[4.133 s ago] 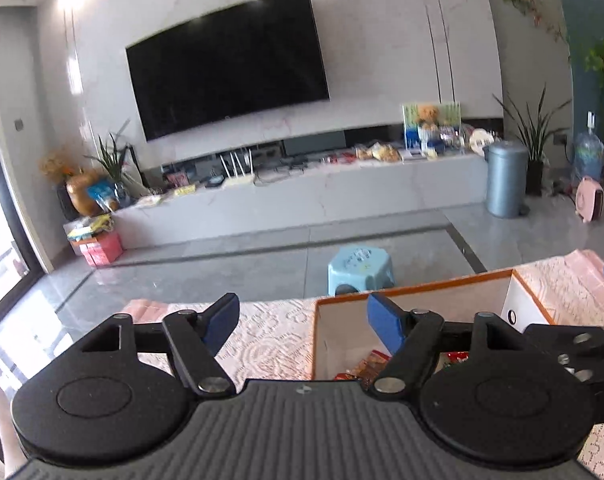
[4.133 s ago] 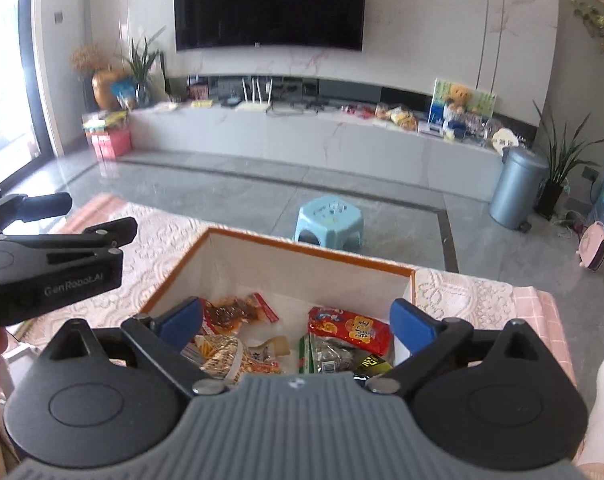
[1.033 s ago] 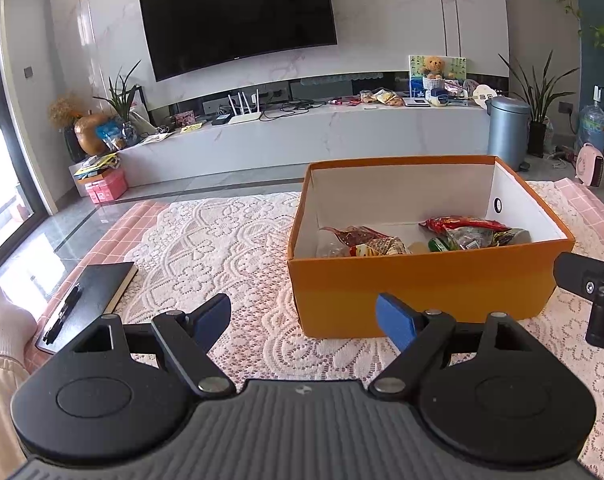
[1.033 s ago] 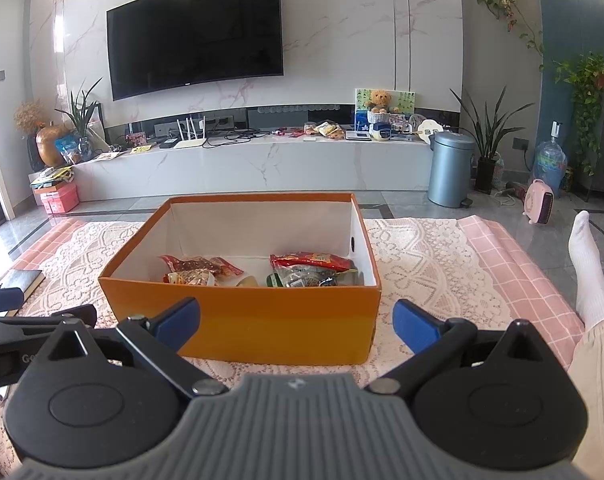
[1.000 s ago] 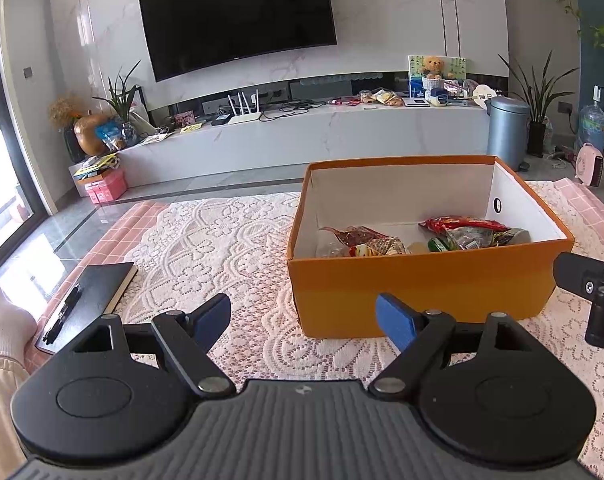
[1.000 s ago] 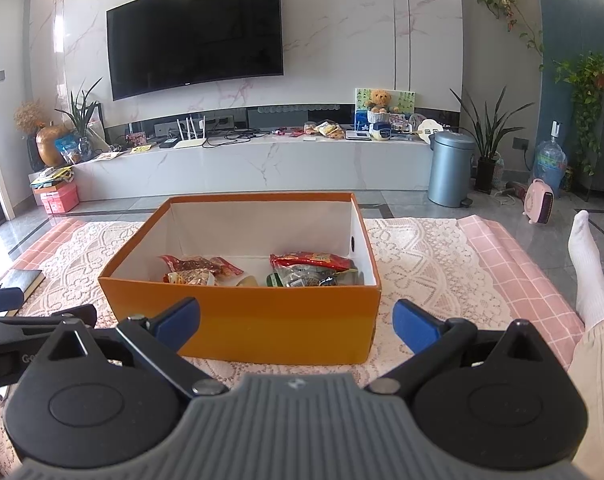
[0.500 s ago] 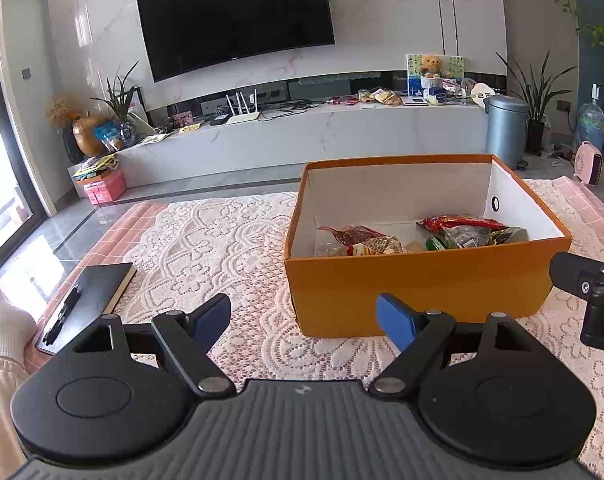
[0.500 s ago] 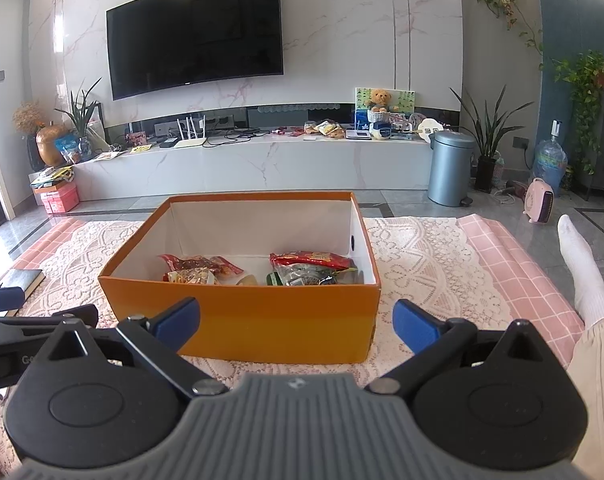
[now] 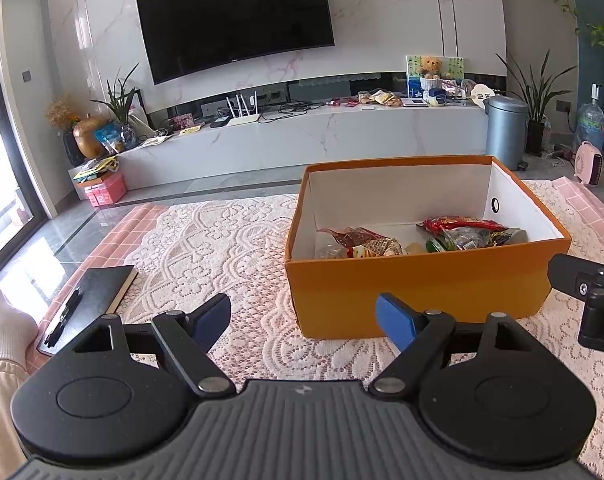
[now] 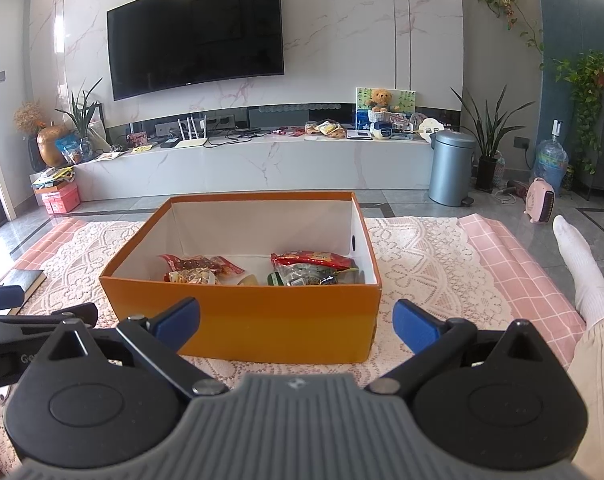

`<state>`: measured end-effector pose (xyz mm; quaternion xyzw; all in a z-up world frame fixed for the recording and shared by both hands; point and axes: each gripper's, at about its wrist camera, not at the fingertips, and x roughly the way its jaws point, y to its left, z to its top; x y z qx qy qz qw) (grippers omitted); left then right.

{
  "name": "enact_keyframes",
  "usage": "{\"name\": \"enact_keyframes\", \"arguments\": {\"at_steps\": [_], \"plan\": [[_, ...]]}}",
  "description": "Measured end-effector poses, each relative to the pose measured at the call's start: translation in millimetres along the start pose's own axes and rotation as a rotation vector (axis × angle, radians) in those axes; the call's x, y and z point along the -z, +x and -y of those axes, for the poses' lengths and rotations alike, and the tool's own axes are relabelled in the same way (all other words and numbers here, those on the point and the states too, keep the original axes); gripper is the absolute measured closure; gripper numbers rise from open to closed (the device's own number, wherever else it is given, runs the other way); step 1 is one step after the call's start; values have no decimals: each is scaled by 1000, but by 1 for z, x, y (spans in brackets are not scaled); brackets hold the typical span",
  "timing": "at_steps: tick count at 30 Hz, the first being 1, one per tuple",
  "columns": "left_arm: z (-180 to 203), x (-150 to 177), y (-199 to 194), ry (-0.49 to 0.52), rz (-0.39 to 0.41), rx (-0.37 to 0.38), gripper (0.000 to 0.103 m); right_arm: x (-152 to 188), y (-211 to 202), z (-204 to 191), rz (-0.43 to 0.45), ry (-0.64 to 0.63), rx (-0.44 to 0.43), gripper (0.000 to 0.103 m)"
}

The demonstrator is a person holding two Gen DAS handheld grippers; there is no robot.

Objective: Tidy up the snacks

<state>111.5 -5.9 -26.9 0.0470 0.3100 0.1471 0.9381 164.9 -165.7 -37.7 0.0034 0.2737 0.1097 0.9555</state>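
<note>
We are in a living room with a wall-mounted television point(image 10: 195, 34) above a marble console, working on a lace cloth point(image 9: 221, 240) spread over pink checked fabric. The orange box point(image 10: 261, 320) sits on the cloth just ahead of us, its long axis running left to right across our view, open top up. Inside lie snack packets point(image 10: 314, 266), red ones at left and right. Our left gripper point(image 9: 304, 318) and right gripper point(image 10: 295, 320) both hang spread wide and empty, short of the box's near wall. A black notebook point(image 9: 97, 300) with a pen lies at left.
</note>
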Motion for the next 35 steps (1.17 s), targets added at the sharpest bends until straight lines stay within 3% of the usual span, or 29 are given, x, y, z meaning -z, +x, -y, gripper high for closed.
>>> {"name": "enact_keyframes", "arguments": {"at_steps": [35], "plan": [[-5,-1,-1,26,10,4,6,3,3,-1,-14,6,-2,4]]}}
